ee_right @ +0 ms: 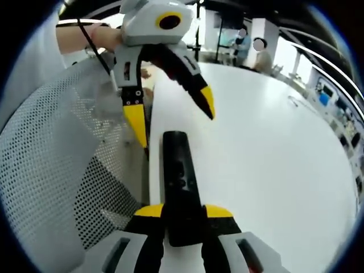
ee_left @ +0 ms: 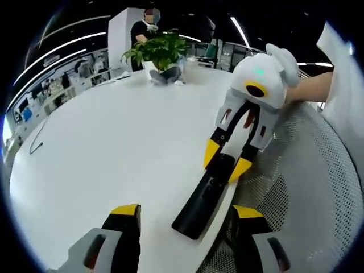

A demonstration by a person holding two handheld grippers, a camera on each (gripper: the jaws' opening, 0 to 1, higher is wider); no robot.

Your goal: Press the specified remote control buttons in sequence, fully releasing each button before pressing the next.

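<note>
One remote (ee_right: pixel 177 187) clenched in right gripper (ee_right: pixel 183 213) jaws — left gripper (ee_left: pixel 185 211) jaws released, table (ee_left: pixel 114 142).

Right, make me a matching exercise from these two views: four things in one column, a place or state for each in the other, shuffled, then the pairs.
Things
1. remote control
2. left gripper
3. potted plant
4. white mesh chair

Places or states
A. at the far side of the white table
B. jaws open, tips hovering at the remote's free end
C. beside the table edge, under both grippers
D. black, clamped at one end between the yellow-tipped jaws of the right gripper

Pairs: 1-D, 2-B, 3-A, 4-C
</note>
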